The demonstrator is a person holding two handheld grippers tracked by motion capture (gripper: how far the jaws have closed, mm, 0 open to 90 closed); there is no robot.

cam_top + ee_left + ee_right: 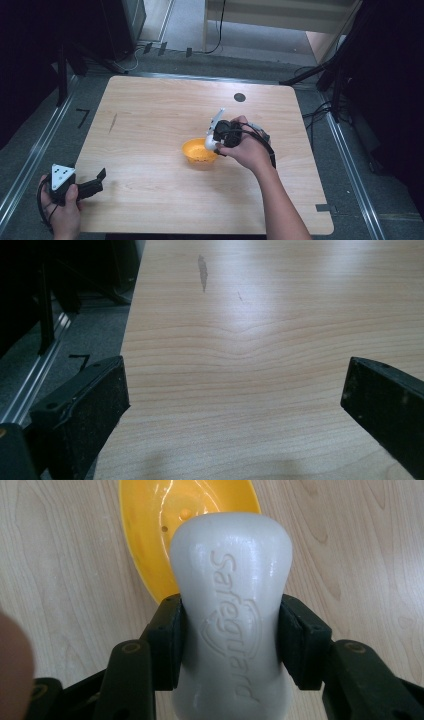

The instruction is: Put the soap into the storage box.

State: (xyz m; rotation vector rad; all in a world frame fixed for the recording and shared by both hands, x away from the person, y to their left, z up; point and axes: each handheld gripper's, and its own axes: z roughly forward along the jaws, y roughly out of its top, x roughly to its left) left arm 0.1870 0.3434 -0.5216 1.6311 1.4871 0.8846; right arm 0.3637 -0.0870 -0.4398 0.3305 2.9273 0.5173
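Observation:
A white bar of soap (231, 605) with raised lettering is clamped between the two black jaws of my right gripper (231, 642). In the high view the soap (210, 143) hangs at the right rim of a small orange dish (196, 152) near the table's middle, with the right gripper (216, 140) held just above it. Seen from the right gripper view, the dish (150, 520) lies directly beyond the soap, its inside bare and glossy. My left gripper (100, 178) rests at the table's front left corner, its jaws wide apart over bare wood (235, 390).
The wooden table (150, 115) has a dark round hole (239, 97) near its far edge and a small dark mark (113, 122) at the left. Metal rails and cables run along the floor on both sides.

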